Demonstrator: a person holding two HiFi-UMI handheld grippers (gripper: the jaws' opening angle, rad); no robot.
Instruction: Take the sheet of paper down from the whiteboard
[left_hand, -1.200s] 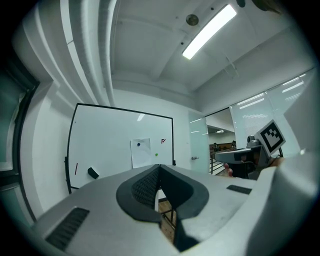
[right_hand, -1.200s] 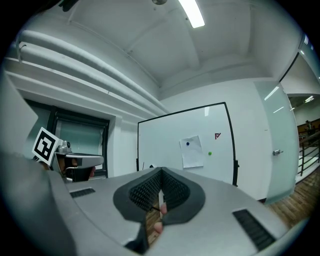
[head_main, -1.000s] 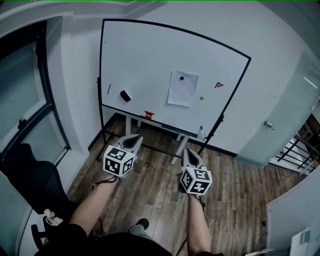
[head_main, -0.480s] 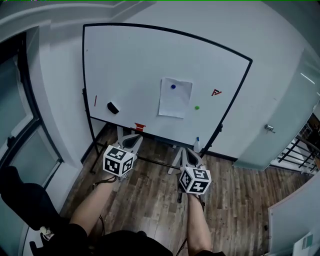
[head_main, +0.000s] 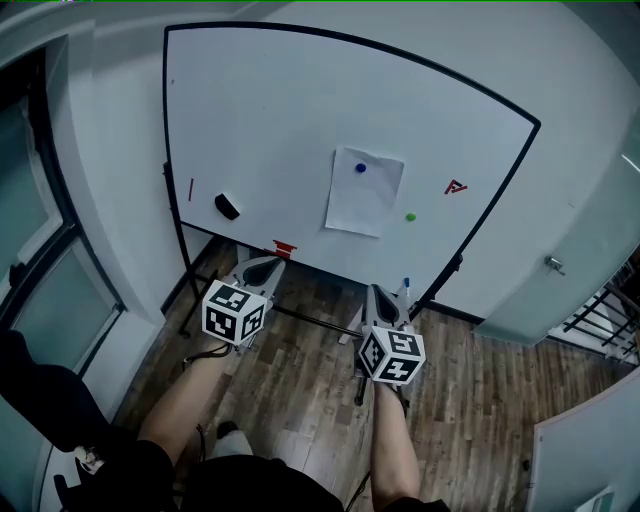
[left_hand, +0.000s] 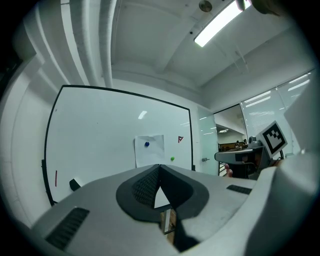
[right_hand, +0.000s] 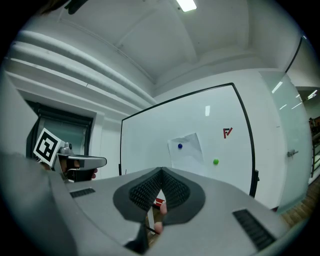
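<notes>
A white sheet of paper (head_main: 364, 192) hangs on the whiteboard (head_main: 260, 120), pinned near its top by a blue magnet (head_main: 361, 168). A green magnet (head_main: 410, 216) sits just right of the sheet. My left gripper (head_main: 262, 268) and right gripper (head_main: 380, 298) are held side by side, level and short of the board, below the sheet. Both are shut with nothing between their jaws. In the left gripper view the paper (left_hand: 149, 151) lies above the closed tips (left_hand: 160, 167). The right gripper view has the paper (right_hand: 186, 150) above and right of its tips (right_hand: 161, 172).
A black eraser (head_main: 227, 207), a red stroke (head_main: 190, 188) and a red mark (head_main: 456, 186) are on the board. A red object (head_main: 284, 247) sits on its tray, above the stand's legs. A door (head_main: 553, 265) is at right and a window (head_main: 40, 250) at left.
The whiteboard has grown larger and nearer in the head view as the person stepped toward it. Both grippers came forward together and stayed shut.
</notes>
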